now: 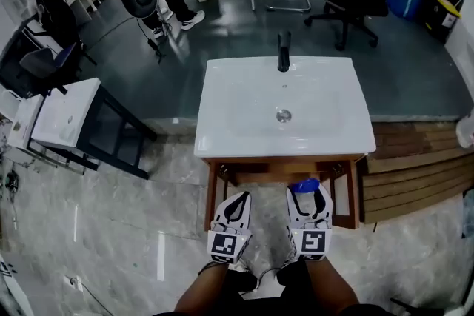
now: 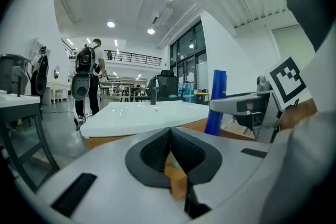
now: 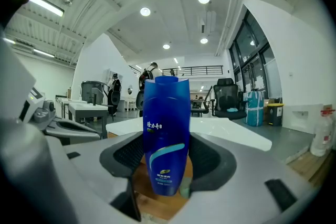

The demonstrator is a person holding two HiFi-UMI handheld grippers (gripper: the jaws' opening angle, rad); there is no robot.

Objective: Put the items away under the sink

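My right gripper (image 3: 167, 161) pinches a blue bottle (image 3: 166, 134) by its lower half. My left gripper (image 2: 170, 140) has its fingers pressed together on nothing. The bottle stands upright, its long axis vertical and its cap end pointing up. It sits just in front of the wooden frame (image 1: 281, 172) under the white sink (image 1: 222, 137). The risk I judge is that the tall top catches the frame's rail going in. With so low a grip, the bottle could pivot or slip.

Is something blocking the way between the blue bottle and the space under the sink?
Nothing visible does: the blue bottle, clamped in the right tool, is at the open front of the wooden frame below the sink.
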